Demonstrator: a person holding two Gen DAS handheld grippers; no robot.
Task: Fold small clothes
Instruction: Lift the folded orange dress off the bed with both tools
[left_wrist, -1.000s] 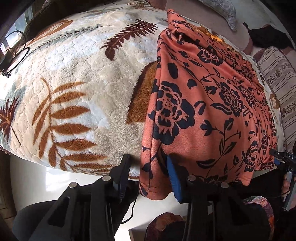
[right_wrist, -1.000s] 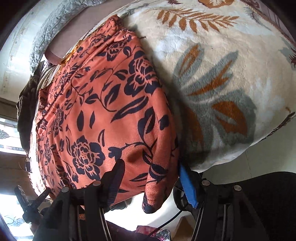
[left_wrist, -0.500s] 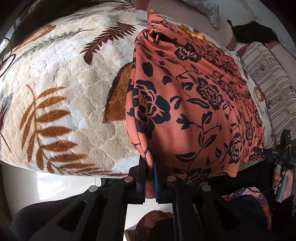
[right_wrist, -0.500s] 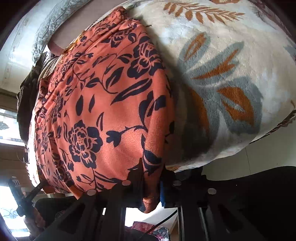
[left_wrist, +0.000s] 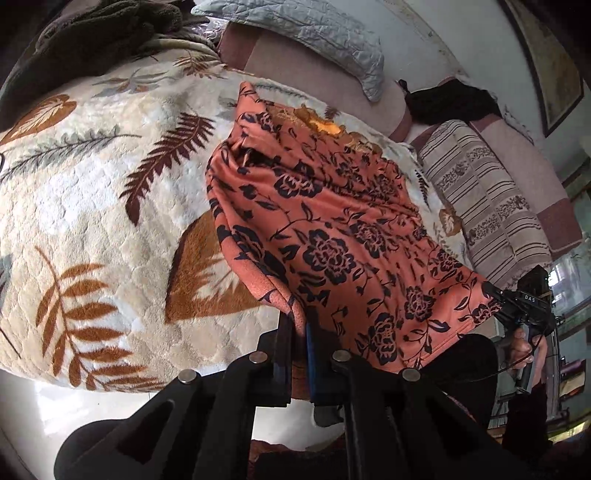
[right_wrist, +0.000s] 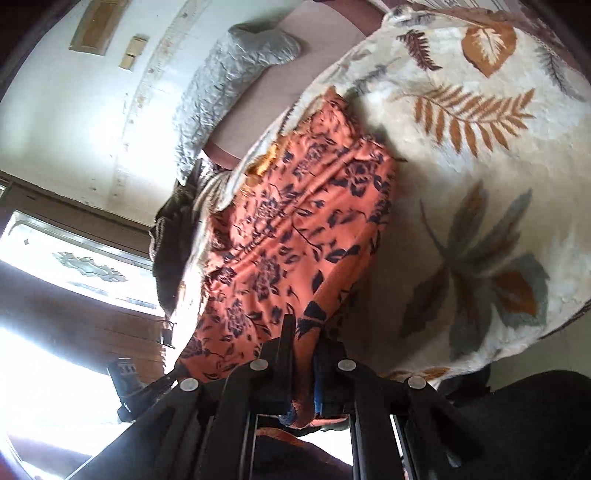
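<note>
Orange floral garment (left_wrist: 332, 229), soft and draping over plush leaf-print blanket (left_wrist: 92, 206), clamped by both tongs.

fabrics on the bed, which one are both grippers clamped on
The orange floral garment, pinched at its near edge by the left gripper and right gripper; the leaf-print blanket lies ungripped.

Daylight fills both views, soft and even over the leaf-print blanket (left_wrist: 92, 206), with a shallow shadow along the left edge of the orange floral garment (left_wrist: 332, 236). The left wrist view is sharp at centre; straight lines bow toward the dark rounded corners. The right wrist view is smeared by motion blur, the garment's print (right_wrist: 295, 229) streaked, and the window (right_wrist: 44, 332) at lower left blows out to white glare. Each black tool (left_wrist: 299, 350) reads as a near silhouette against the brightness
</note>
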